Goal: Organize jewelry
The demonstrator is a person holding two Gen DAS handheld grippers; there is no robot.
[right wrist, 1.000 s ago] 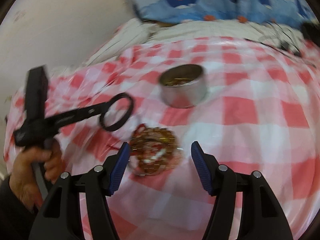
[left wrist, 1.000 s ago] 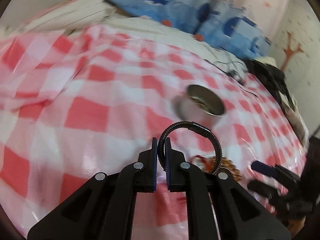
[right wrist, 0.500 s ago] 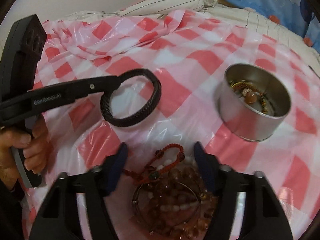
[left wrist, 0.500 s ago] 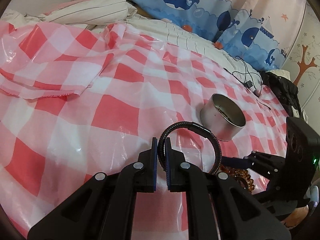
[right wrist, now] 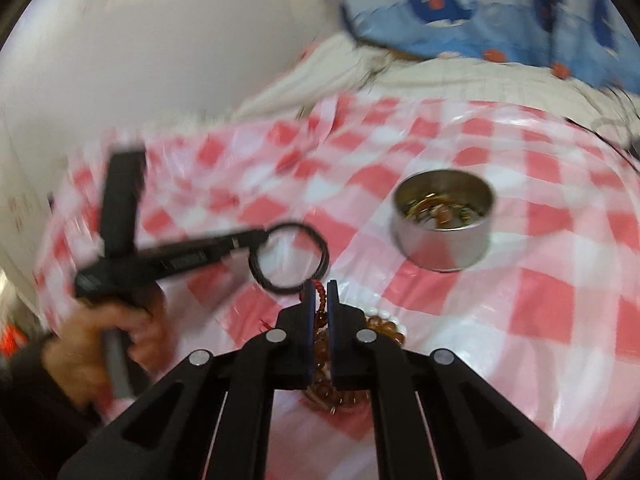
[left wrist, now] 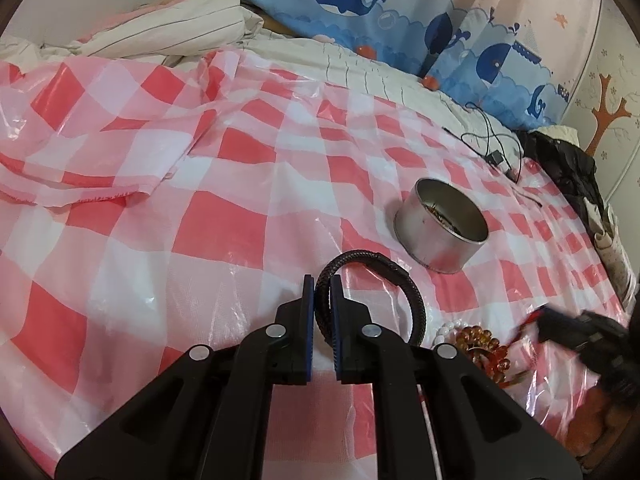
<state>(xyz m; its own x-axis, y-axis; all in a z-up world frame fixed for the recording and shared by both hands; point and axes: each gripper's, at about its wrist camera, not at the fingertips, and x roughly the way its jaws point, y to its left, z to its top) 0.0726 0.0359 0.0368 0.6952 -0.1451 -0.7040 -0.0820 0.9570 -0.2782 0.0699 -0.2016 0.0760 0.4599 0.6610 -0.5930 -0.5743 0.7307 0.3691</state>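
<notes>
Left wrist view, left gripper (left wrist: 321, 292) clamped on a black bracelet (left wrist: 400, 276) held above the checked cloth (left wrist: 224, 220), metal tin (left wrist: 442, 226) near, right gripper (right wrist: 319, 294) closed on a red cord (right wrist: 319, 300) over the bead pile (right wrist: 380, 326), beside the tin.

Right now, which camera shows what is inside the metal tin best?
The right wrist view: it looks down into the metal tin at mixed jewelry inside. The left wrist view sees the tin side-on, showing mostly its wall and only a sliver of contents.
</notes>
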